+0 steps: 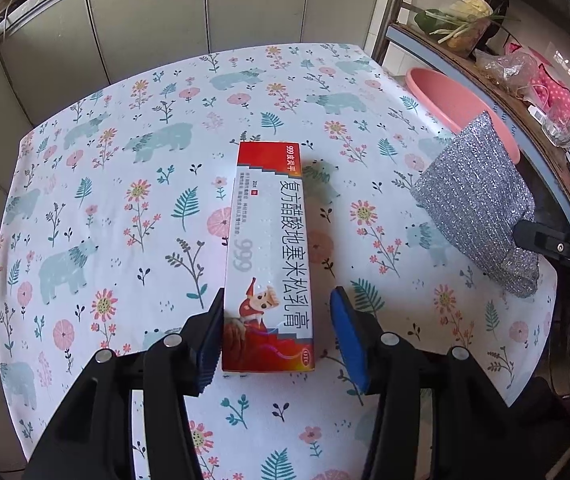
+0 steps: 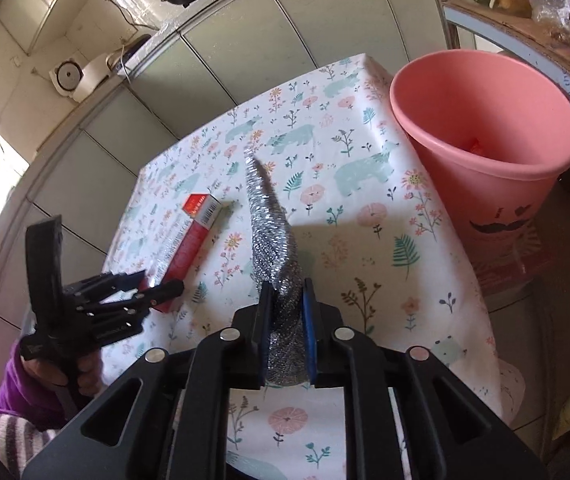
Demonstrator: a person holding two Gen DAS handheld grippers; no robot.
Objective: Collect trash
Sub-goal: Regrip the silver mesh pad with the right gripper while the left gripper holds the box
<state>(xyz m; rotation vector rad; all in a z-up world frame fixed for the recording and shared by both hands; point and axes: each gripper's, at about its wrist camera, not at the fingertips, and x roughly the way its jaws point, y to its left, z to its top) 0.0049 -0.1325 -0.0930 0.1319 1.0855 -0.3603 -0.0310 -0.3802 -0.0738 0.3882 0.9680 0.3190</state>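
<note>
Fingers of your left hand-held gripper point(image 1: 277, 332) stand apart around the near end of the ointment box point(image 1: 271, 256), which lies flat mid-worktop point(image 1: 125, 168); the right pad is clear of it. From the right wrist, your right hand-held gripper point(image 2: 288, 320) is clamped on the silver scouring cloth point(image 2: 269, 216), lifted near the worktop's right edge, beside the pink bin point(image 2: 485, 128).
</note>
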